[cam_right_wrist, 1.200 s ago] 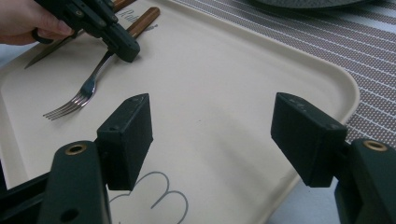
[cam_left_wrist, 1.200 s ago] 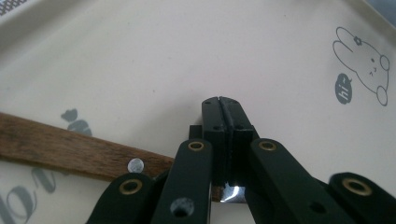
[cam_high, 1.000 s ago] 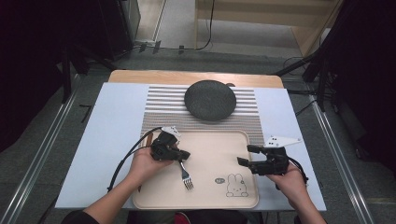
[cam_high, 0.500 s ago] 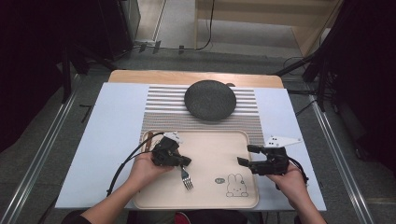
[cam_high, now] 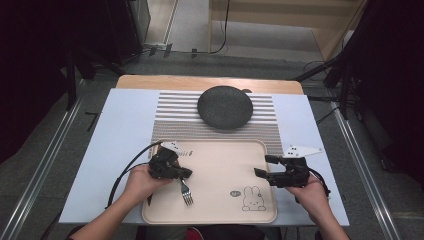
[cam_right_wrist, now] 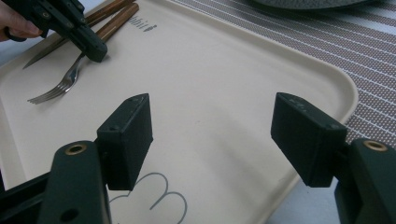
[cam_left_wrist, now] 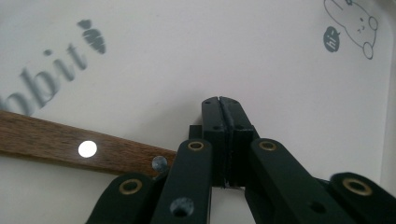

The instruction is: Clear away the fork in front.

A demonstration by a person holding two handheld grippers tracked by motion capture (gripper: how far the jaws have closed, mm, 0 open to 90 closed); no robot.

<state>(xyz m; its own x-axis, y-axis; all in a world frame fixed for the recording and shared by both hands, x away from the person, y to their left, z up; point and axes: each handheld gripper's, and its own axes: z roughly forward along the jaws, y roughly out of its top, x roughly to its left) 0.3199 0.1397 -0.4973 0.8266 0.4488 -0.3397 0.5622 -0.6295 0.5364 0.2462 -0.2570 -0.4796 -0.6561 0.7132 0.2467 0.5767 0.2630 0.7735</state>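
Observation:
A fork [cam_high: 186, 192] with a wooden handle [cam_left_wrist: 56, 140] lies low over the left part of a beige tray [cam_high: 225, 165]. My left gripper [cam_high: 186, 174] is shut on it where the handle meets the metal neck, and its jaws [cam_left_wrist: 219, 100] are pressed together. From the right gripper view, that gripper [cam_right_wrist: 93, 49] sits on the fork [cam_right_wrist: 60, 86], with a knife [cam_right_wrist: 44, 56] beside it. My right gripper [cam_high: 262, 166] hovers open over the tray's right side; nothing is between its jaws [cam_right_wrist: 219, 121].
A dark round plate [cam_high: 225, 106] rests on a striped placemat [cam_high: 170, 115] behind the tray. A rabbit drawing [cam_high: 252, 199] marks the tray's near right corner. A pale blue sheet [cam_high: 120, 135] covers the table around the mat.
My left gripper has shifted left and toward the near edge, and the fork has gone with it. The right gripper has stayed in place.

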